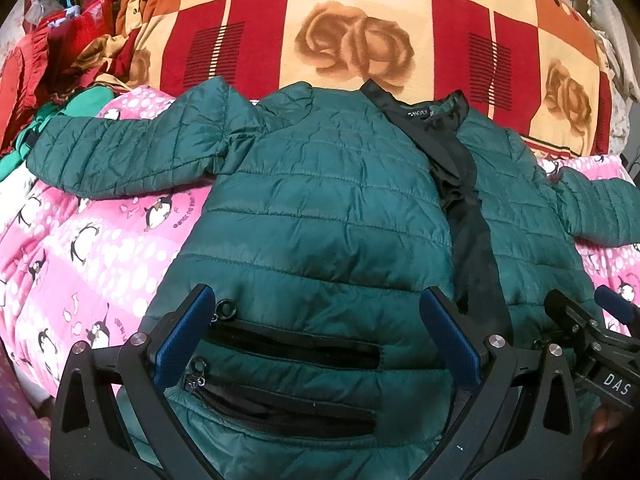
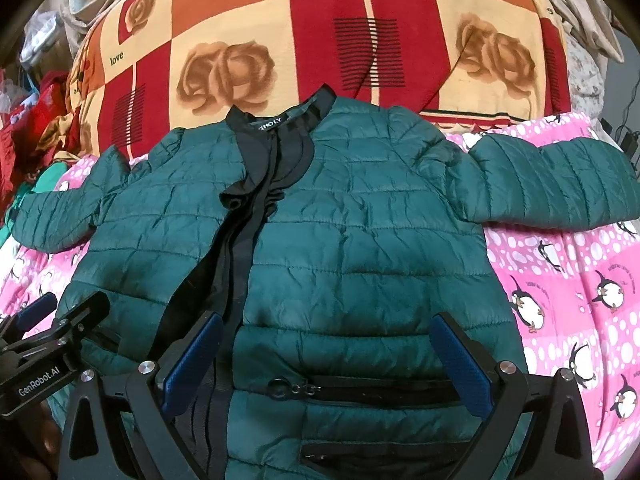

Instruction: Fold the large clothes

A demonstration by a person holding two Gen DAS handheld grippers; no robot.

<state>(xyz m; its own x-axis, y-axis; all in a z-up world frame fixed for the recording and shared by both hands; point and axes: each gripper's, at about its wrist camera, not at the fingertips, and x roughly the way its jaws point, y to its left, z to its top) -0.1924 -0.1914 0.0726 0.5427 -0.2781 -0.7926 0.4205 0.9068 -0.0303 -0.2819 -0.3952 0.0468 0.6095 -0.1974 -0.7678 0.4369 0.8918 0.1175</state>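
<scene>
**Green quilted jacket, laid out, not yet folded**

Item: jacket (image 1: 320, 208), dark green, padded, stitched in bands. It lies front-up on the pink penguin sheet (image 1: 80, 264), collar (image 2: 280, 120) toward the rose-patterned blanket (image 1: 360, 20), both sleeves spread out sideways. The front is unzipped; black lining shows down the middle. Zipped pockets (image 1: 292, 346) sit near the hem.

Left gripper (image 1: 320, 336): fingers spread wide, holding nothing, poised over the hem on the pocket side. Right gripper (image 2: 326, 364): likewise wide open and empty, over the other front panel, just beside the left one.

Handling, by my reckoning: light and puffy, soft enough to bend anywhere, but springy, so a fold may want to lift back up. The shell looks slick and could slide out of a shallow pinch. Best holds are probably the firmer edges: hem corners, cuffs, shoulder seams. The loose front edges may flap open when lifted.

Also present: heap of red clothes (image 1: 60, 40) at far left.
</scene>
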